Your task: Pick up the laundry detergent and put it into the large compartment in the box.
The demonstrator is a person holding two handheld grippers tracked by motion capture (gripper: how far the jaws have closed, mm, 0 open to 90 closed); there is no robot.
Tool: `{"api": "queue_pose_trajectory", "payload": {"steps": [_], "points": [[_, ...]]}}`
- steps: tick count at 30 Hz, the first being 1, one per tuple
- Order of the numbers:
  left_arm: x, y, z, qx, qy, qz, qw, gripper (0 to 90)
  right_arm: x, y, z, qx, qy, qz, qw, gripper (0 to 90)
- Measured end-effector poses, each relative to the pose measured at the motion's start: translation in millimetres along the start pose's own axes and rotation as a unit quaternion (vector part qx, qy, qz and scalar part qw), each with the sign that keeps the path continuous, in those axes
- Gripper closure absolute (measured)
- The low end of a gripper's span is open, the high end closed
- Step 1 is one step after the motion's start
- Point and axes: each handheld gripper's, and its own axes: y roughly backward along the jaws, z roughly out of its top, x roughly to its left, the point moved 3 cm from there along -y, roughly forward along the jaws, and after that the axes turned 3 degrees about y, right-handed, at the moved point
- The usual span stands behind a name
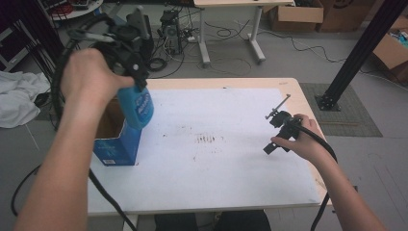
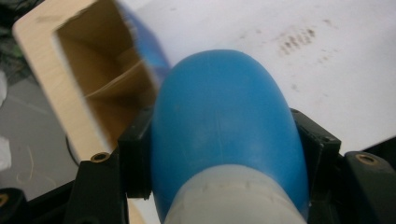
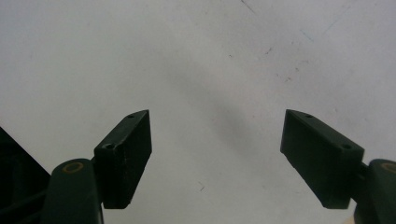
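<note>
while the left gripper (image 2: 224,154) is raised above the table's (image 1: 231,183) left edge, its jaws press on both sides of a blue bottle (image 2: 224,126), gripping it just below the pale cap. in the high view the bottle (image 1: 137,107) hangs bottom-down from that gripper (image 1: 137,79), tilted slightly, directly over the open top of a blue box (image 1: 115,149). whether the bottle's base touches the box rim cannot be determined. the bottle is smooth, rounded and glossy, with a white printed label on its side. the box stands upright at the table's left edge; its inside is plain brown cardboard (image 2: 93,84), with a fold visible in the left gripper view.

the right gripper (image 3: 217,158) has its jaws spread wide, with nothing between them; bare white sheet (image 3: 196,60) lies beneath. in the high view this gripper (image 1: 281,130) sits low near the table's right edge, held in the right hand (image 1: 300,139), well apart from the bottle and box. the white sheet (image 1: 216,163) carries faint dark scuff marks (image 1: 207,139) near its centre.
</note>
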Motion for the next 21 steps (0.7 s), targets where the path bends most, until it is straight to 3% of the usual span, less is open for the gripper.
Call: {"api": "queue_pose_trajectory", "payload": {"steps": [6, 11, 16, 21], "points": [[47.7, 6.6, -14.6, -0.002, 0.064, 0.019, 0.9977, 37.2, -1.6, 0.4, -0.5, 0.000, -0.002, -0.002, 1.0000, 24.8], [76.2, 1.9, -26.5, -0.003, 0.105, 0.029, 0.9940, 37.3, -1.6, -1.0, 0.0, 0.004, 0.001, -0.004, 1.0000, 24.8], [91.8, -8.5, -34.8, -0.006, 0.127, 0.029, 0.9915, 37.3, -3.3, -2.4, 0.2, 0.005, -0.003, -0.002, 1.0000, 24.8], [94.9, -18.2, -35.7, -0.003, 0.132, 0.027, 0.9909, 37.4, -3.6, -3.8, 0.1, 0.005, -0.004, -0.001, 1.0000, 24.8]]}}
